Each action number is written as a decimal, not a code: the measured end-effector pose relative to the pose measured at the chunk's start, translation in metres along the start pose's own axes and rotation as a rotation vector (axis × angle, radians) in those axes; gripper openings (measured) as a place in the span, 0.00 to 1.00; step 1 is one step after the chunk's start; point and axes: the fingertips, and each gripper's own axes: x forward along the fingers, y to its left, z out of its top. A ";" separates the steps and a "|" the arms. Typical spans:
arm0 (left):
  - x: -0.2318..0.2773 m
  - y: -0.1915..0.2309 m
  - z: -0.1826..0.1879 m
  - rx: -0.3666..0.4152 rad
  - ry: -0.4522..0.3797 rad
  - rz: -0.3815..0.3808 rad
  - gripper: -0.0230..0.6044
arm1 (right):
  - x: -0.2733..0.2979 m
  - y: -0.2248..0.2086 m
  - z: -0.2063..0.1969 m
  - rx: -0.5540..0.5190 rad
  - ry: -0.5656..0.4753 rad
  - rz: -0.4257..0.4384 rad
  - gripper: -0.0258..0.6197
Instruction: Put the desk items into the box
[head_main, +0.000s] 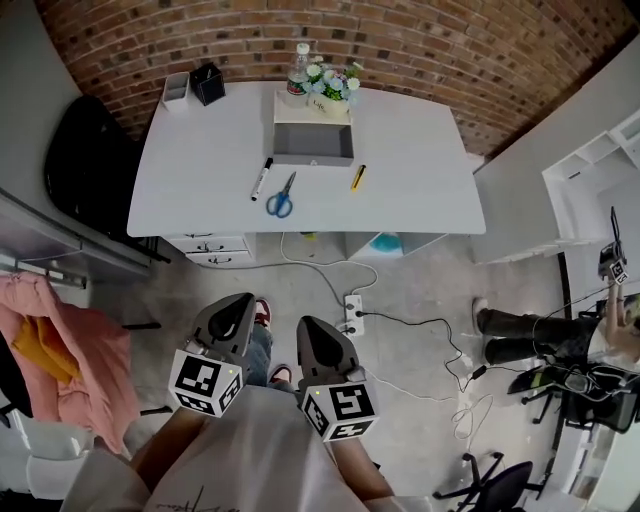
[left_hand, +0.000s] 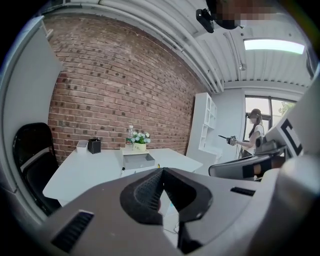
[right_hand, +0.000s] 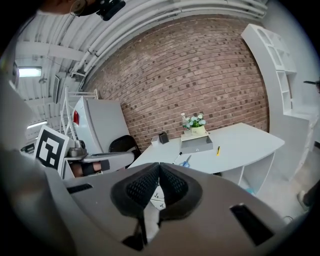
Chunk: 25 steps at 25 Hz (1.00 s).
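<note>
Brick wall (head_main: 400, 40) backed a white surface (head_main: 420, 170), with a black chair (head_main: 85, 150) at its left end. A grey open-topped box (head_main: 313, 142) stood near the far edge of the surface, about midway along it. Just behind the box were a pot of flowers (head_main: 333, 88) and a water bottle (head_main: 297, 75). A black pen holder (head_main: 208, 84) and a small white container (head_main: 175, 90) stood at the far left corner.

Three items lay on the surface outside the box. A black-and-white marker (head_main: 261, 179) and blue-handled scissors (head_main: 281, 196) lay side by side off its near left corner. A slim yellow item (head_main: 358, 177), too small to identify, lay off its near right corner.

Both tools were held low and close to the person's body, above the grey floor (head_main: 420, 290) and well apart from the surface. The left hand-held gripper (head_main: 238, 302) had its jaws pressed together with nothing between them. The right hand-held gripper (head_main: 308, 326) was closed the same way and held nothing. A white power strip (head_main: 352, 312) lay on the floor beyond them, its cable trailing right.
</note>
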 end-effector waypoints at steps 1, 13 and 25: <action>0.008 0.007 0.005 0.001 -0.001 0.004 0.04 | 0.010 -0.003 0.005 0.003 0.000 0.002 0.08; 0.082 0.080 0.050 0.010 0.020 0.001 0.04 | 0.115 -0.022 0.053 0.022 0.018 0.021 0.08; 0.137 0.119 0.068 0.064 0.008 -0.083 0.04 | 0.189 -0.049 0.077 0.018 0.020 -0.033 0.08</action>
